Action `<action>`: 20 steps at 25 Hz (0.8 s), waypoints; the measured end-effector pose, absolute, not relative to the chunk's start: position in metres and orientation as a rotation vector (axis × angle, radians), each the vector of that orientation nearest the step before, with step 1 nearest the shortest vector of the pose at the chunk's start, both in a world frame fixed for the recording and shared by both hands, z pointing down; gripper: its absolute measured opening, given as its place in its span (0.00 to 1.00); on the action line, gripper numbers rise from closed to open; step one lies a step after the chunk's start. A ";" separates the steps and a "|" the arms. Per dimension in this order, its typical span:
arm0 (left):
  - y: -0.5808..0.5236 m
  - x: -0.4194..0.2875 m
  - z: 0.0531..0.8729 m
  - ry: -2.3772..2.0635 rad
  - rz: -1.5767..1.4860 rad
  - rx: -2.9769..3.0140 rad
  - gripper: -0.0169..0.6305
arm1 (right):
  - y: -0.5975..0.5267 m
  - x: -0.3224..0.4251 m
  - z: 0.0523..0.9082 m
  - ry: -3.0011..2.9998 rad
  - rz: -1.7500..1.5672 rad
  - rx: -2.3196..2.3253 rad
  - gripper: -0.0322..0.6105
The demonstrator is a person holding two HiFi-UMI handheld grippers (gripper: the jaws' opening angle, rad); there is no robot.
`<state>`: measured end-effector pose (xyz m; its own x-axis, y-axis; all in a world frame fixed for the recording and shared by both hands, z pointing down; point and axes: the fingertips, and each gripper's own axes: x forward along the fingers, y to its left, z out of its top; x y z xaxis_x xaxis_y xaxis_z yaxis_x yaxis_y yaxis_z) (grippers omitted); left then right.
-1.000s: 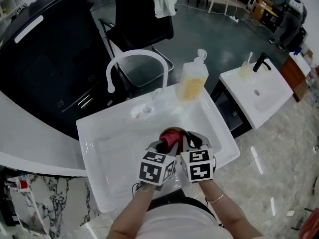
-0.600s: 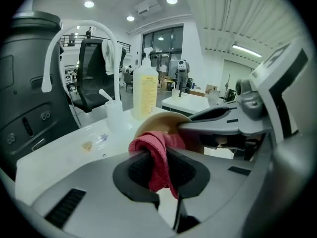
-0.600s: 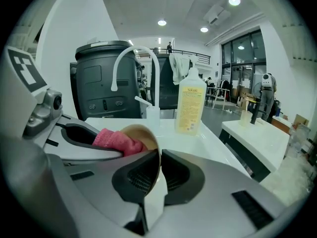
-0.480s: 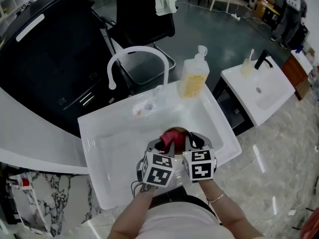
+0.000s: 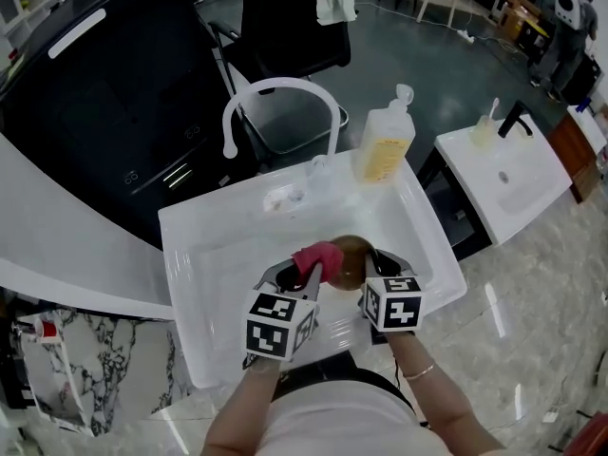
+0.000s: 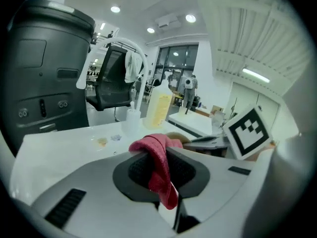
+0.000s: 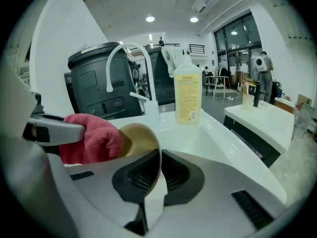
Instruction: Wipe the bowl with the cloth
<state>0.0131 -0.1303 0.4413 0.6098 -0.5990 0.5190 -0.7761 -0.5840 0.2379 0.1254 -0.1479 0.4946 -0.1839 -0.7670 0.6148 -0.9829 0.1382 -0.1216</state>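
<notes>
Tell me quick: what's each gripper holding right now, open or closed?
Left gripper: closed on the red cloth.
Right gripper: closed on the rim of the bowl.

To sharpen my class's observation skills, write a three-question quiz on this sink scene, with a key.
1. Multiple choice: the left claw is shut on A) a red terry cloth, B) a yellow sponge, C) a metal spoon.
2. True or false: the right claw grips the round tan bowl by its rim.
3. Fill in: both claws are held over a white rectangular ____.
Key: 1 A; 2 true; 3 sink.
</notes>
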 end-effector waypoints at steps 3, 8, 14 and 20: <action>-0.127 0.036 0.436 -0.999 0.427 2.369 0.12 | -0.149 0.118 0.491 -2.052 0.768 1.679 0.08; -0.114 0.070 0.460 -0.866 0.481 2.339 0.12 | -0.150 0.110 0.482 -2.100 0.817 1.674 0.08; -0.092 0.085 0.483 -0.719 0.585 2.322 0.11 | -0.147 0.118 0.486 -2.091 0.871 1.695 0.10; -0.088 0.071 0.502 -0.797 0.791 2.398 0.11 | -0.143 0.116 0.498 -2.068 0.922 1.686 0.10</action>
